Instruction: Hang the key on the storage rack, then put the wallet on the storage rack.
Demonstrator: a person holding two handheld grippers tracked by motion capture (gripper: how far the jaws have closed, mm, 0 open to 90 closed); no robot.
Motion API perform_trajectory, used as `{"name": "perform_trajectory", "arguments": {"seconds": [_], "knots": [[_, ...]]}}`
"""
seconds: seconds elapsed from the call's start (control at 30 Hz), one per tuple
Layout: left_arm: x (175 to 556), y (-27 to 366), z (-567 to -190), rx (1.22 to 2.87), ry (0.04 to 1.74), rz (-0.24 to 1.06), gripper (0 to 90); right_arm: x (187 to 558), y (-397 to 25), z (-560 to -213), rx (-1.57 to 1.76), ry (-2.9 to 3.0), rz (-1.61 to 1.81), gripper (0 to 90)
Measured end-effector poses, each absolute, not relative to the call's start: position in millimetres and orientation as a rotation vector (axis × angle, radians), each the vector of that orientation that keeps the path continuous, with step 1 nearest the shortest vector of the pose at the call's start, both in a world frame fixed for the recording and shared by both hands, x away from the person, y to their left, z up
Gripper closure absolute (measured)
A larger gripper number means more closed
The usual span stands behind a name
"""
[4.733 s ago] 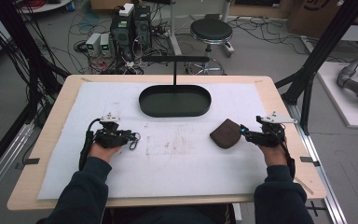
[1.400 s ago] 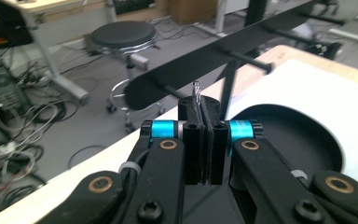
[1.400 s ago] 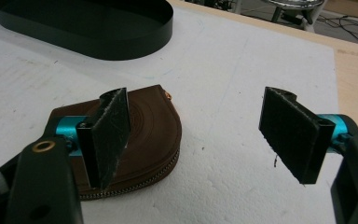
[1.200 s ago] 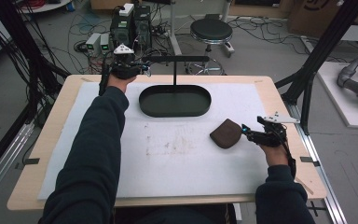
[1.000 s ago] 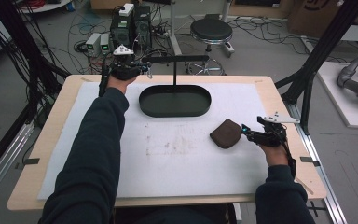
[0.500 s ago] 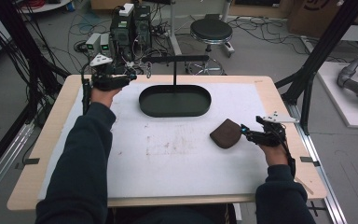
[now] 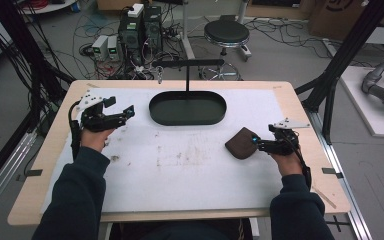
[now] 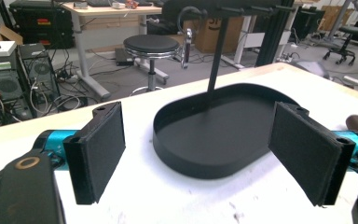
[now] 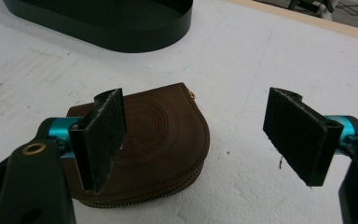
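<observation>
The right claw (image 9: 193, 140) hangs released over a brown zip pouch (image 9: 156, 144) on the white mat (image 7: 190, 165), one jaw above the leather and the other out over bare mat, seemingly lined up to pinch its edge. The pouch lies flat, near the black oval tray (image 7: 188, 107) but apart from it. The left claw (image 7: 122, 114), also released and holding nothing, hovers at the tray's left end, likely waiting to help. A key ring (image 8: 185, 35) dangles from the stand's crossbar above the tray. The pouch's near edge is cut off behind the right claw's body, and its embossed stamp cannot be read.
</observation>
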State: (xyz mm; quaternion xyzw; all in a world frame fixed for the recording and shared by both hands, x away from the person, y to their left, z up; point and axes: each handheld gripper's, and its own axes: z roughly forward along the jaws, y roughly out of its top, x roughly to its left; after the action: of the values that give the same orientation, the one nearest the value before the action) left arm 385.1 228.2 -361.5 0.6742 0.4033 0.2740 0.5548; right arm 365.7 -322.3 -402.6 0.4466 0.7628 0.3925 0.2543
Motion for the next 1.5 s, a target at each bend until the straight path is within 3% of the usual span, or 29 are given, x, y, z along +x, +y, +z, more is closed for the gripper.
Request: {"name": "perform_trajectory", "arguments": {"seconds": [0.43, 1.07, 1.2, 1.3, 1.5], "knots": [[354.8, 232.4, -384.1, 1.625, 0.927, 0.660, 18.5, 364.0, -316.8, -404.0, 1.232, 2.077, 1.073, 21.8], [351.3, 230.2, -400.7, 1.656, 0.947, 0.636, 19.7, 384.0, -250.2, -421.3, 1.180, 2.239, 0.918, 24.4], [351.6, 231.3, -401.1, 1.654, 0.950, 0.637, 19.7, 384.8, -237.1, -427.3, 1.117, 2.279, 0.871, 20.6], [351.1, 232.3, -401.2, 1.654, 0.952, 0.638, 19.8, 381.5, -240.2, -426.8, 1.033, 2.316, 0.822, 28.2], [349.7, 236.0, -401.4, 1.649, 0.962, 0.643, 20.0, 372.1, -252.3, -424.4, 0.900, 2.393, 0.800, 31.8]]}}
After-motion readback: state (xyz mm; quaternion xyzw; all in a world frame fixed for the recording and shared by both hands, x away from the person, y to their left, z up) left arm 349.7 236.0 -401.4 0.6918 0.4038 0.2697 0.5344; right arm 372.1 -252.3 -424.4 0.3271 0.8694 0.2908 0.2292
